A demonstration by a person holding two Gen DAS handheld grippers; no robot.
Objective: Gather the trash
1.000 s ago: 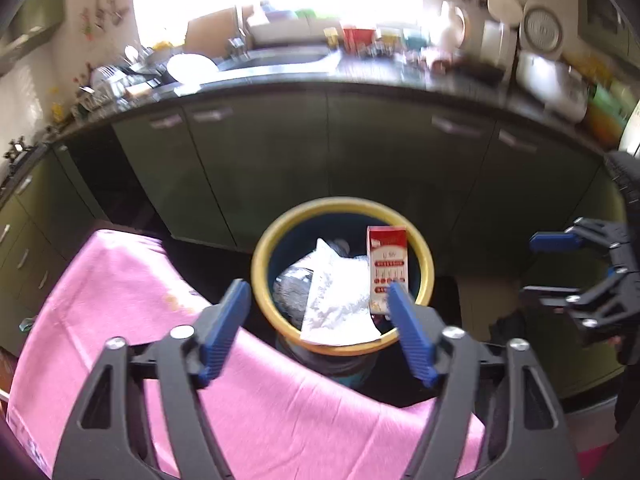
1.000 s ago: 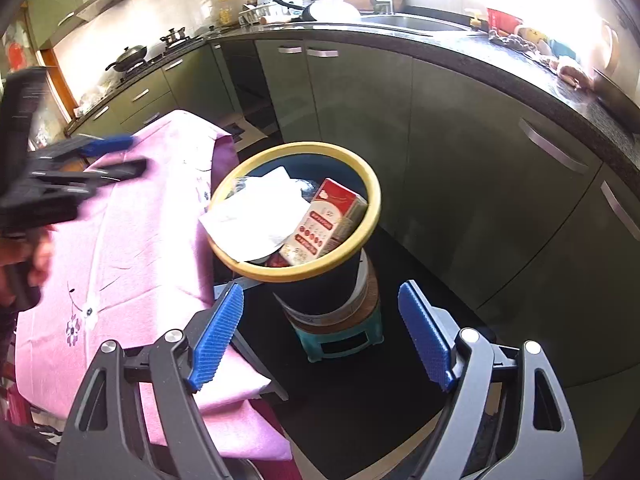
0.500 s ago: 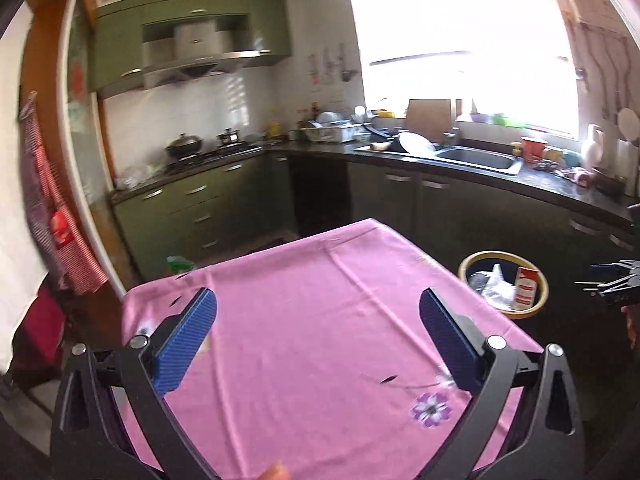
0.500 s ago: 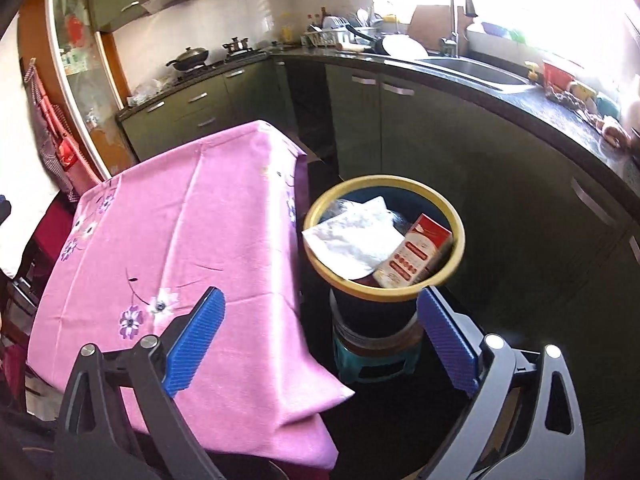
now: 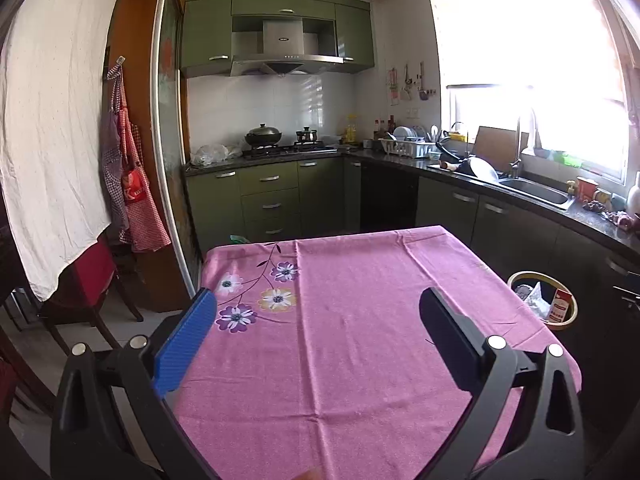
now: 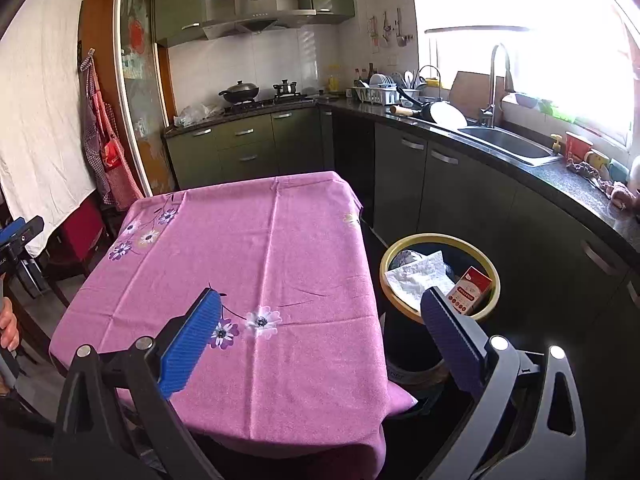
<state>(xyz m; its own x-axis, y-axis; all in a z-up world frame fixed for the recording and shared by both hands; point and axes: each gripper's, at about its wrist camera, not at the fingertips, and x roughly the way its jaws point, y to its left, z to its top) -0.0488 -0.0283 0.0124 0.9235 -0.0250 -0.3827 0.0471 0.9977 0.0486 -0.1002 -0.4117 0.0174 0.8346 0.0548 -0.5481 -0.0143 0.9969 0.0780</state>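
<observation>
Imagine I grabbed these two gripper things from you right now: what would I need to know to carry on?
Left gripper: open, holding nothing, above the pink tablecloth.
Right gripper: open, holding nothing, over the table's near corner beside the bin.
Trash bin: yellow-rimmed, on the floor between the table and the green cabinets. Inside it are a white crumpled wrapper, a red and white carton and a grey bag.
Done: that trash is in the bin, and I see no trash on the cloth.
Left: probably nothing on the table; look around elsewhere for stray rubbish before stopping.
</observation>
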